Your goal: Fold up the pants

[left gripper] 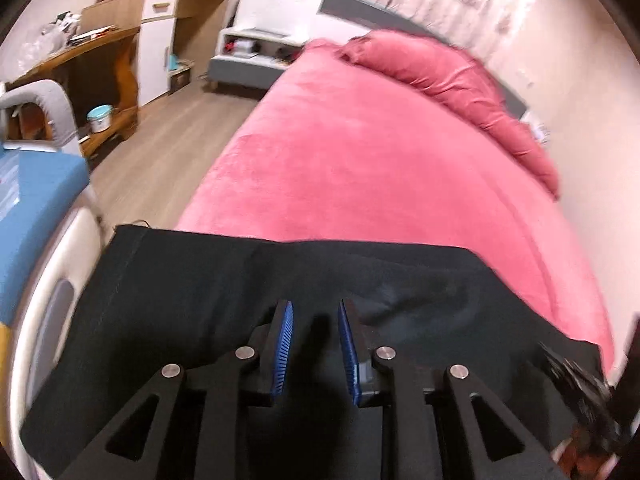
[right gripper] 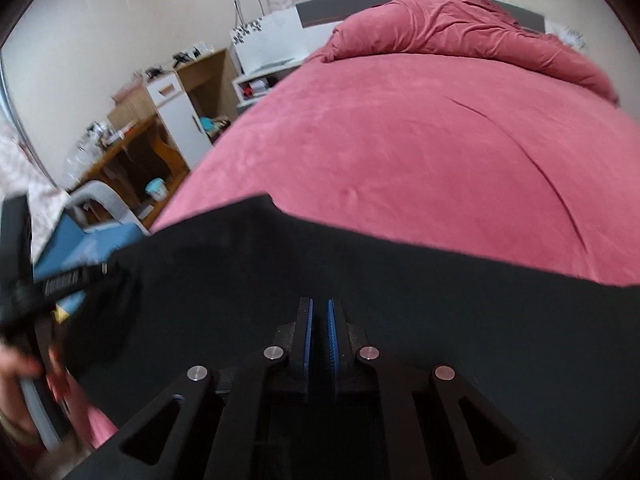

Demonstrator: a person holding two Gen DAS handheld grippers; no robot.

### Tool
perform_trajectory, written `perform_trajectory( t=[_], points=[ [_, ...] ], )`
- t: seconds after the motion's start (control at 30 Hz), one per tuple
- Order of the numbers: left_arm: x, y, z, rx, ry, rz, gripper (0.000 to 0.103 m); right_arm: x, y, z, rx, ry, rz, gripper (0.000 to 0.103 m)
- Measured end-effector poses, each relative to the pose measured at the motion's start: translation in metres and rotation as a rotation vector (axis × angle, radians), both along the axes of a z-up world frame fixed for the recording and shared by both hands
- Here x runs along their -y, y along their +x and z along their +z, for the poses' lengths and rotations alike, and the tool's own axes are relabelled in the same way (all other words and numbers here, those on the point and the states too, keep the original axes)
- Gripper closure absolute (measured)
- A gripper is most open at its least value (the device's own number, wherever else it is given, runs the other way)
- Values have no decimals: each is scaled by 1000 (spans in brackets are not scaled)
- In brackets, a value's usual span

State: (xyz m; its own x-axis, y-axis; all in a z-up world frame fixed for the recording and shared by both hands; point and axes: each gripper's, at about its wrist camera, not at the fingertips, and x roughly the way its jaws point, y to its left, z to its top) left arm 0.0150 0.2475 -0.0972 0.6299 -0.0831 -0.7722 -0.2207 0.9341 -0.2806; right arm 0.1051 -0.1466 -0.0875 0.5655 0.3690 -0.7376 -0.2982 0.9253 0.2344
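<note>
Left gripper: tilted steeply down over the near end of the bed, its two blue-padded fingers standing apart with a clear gap; nothing is between them, and the black cloth shows through the gap below. Whether the tips touch the cloth cannot be told.

Right gripper: likewise tilted down over the black cloth, its blue pads drawn almost together, with only a thin slit left; no fold of cloth is visible in the slit. At the lower left edge of the right wrist view, a hand grips the handle of the other gripper, blurred.

Pants: black, lying as a broad dark band across the near end of the pink bedspread. In the left wrist view the left end shows a straight stitched edge near the bed's corner, and the surface carries soft wrinkles to the right of the fingers. In the right wrist view the far edge rises to a blunt corner at left and runs down toward the right. A crumpled pink quilt lies well apart at the head of the bed.
</note>
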Motion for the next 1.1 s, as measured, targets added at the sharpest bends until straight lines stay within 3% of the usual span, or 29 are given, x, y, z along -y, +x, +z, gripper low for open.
perform_trajectory(
  t=[0.17,0.4,0.53,0.67,0.9,1.0,1.1],
  points=[
    [-37,9,-20,-81,32,155,79,14,-11,-16,-40,-11,-46,94],
    [-59,-15,-27,-119,131,278,79,25,-23,-25,-78,14,-78,90],
    [-58,-27,-21,-96,127,309,79,44,-29,-15,-88,64,-98,70],
    [-21,-38,-9,3,98,178,79,93,-38,3,-58,83,-195,67],
    [62,-33,-9,36,45,-142,78,222,-55,16,-71,76,-485,55],
    [80,-28,-16,22,65,-209,78,274,-72,19,-68,95,-600,55],
    [87,-25,-20,1,75,-215,78,322,-94,14,-67,140,-727,55]
  ],
)
